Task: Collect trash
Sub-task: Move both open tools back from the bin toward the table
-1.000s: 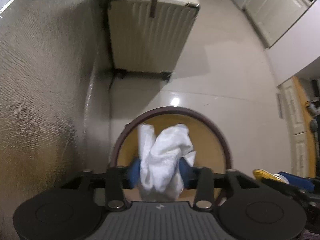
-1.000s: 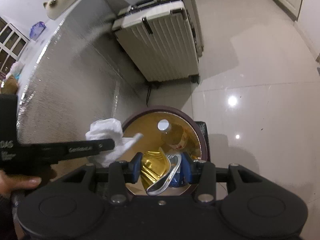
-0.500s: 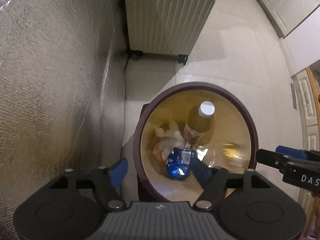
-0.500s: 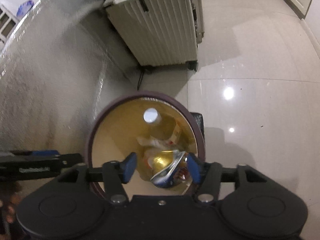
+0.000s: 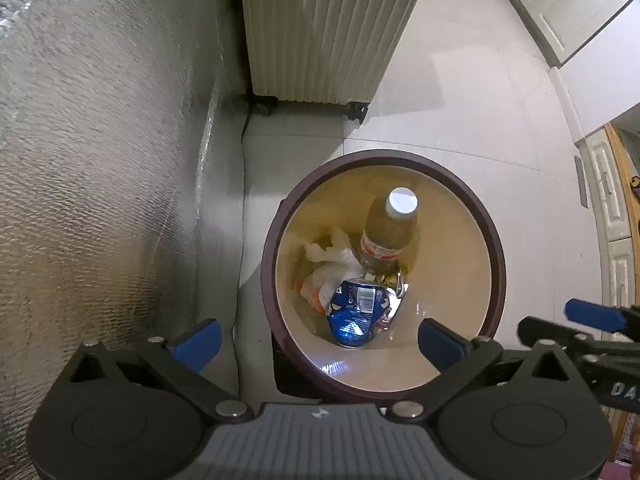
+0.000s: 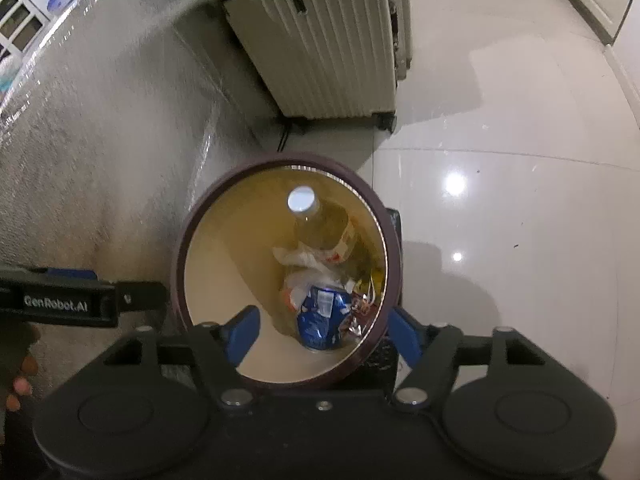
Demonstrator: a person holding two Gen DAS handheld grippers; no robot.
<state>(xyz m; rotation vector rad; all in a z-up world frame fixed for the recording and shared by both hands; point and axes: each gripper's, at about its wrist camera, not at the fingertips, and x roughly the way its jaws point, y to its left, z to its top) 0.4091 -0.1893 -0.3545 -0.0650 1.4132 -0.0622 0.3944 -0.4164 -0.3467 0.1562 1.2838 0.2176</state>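
A round bin with a dark maroon rim (image 5: 269, 256) (image 6: 178, 256) stands on the floor directly below both grippers. Inside lie a capped bottle (image 5: 390, 232) (image 6: 320, 226), a crumpled white tissue (image 5: 332, 258) (image 6: 304, 258), a crushed blue can (image 5: 354, 314) (image 6: 320, 316) and a shiny wrapper (image 6: 360, 310). My left gripper (image 5: 318, 344) points straight down over the bin, its jaws opening wide with nothing between them. My right gripper (image 6: 323, 334) hangs over the bin's near edge, jaws also opening and empty. Each gripper shows at the edge of the other's view.
A cream ribbed suitcase (image 5: 328, 28) (image 6: 320, 40) stands on wheels just beyond the bin. A silvery textured surface (image 5: 100, 160) rises along the left. Glossy floor tiles (image 6: 500, 140) spread to the right, with white cabinets (image 5: 568, 8) beyond. A hand (image 6: 20, 372) holds the left gripper.
The left gripper let go of the white tissue and the right let go of the crushed can and wrapper; all now lie in the bin. Both jaws have widened, and both grippers sit closer over it.
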